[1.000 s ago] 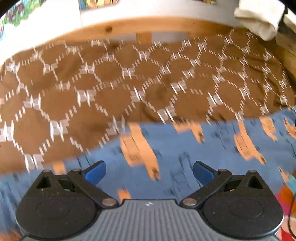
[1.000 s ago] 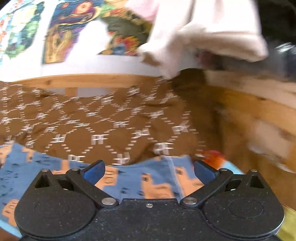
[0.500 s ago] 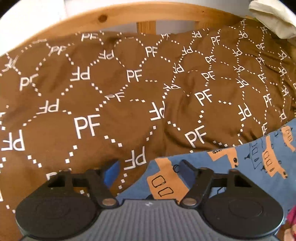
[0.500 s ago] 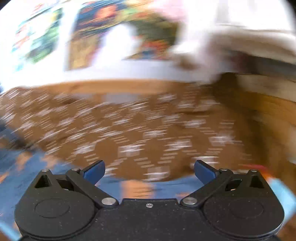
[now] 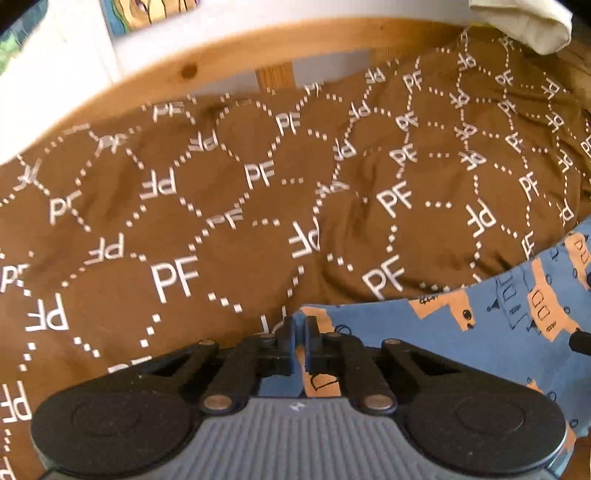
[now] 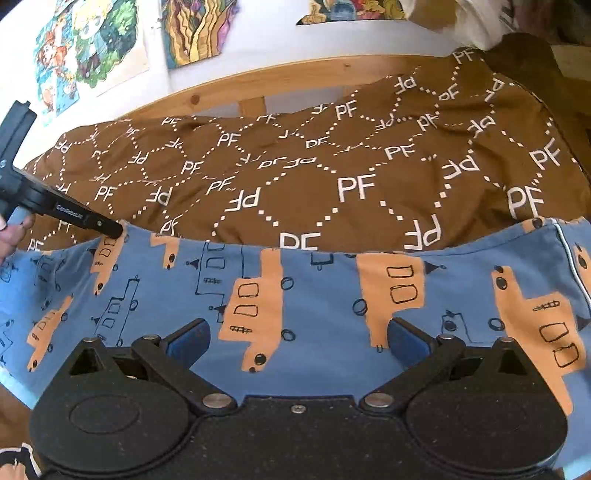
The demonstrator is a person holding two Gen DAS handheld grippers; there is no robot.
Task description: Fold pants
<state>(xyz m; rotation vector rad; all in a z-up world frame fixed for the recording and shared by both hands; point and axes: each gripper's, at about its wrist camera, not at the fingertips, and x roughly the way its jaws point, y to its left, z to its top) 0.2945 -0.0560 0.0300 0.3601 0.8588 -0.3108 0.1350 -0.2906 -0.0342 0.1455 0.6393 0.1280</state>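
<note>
The blue pants point(image 6: 314, 291) with orange truck prints lie spread on a brown "PF" patterned blanket point(image 6: 314, 177). In the left wrist view my left gripper point(image 5: 300, 341) is shut on the pants' far left corner point(image 5: 317, 325), and the pants point(image 5: 498, 325) stretch off to the right. My right gripper point(image 6: 297, 339) is open, its blue pads point(image 6: 188, 338) over the pants' near part without holding cloth. The left gripper also shows in the right wrist view point(image 6: 110, 229), pinching the pants' far edge.
A wooden bed frame point(image 5: 258, 40) runs behind the blanket, with a white wall and colourful pictures point(image 6: 92, 55) above. A cream cloth point(image 5: 524, 22) hangs at the top right. The person's fingers point(image 6: 13, 230) show at the left edge.
My left gripper has gone from open to shut on the pants' corner. My right gripper has swung back over the pants and stayed open; its view is now sharp.
</note>
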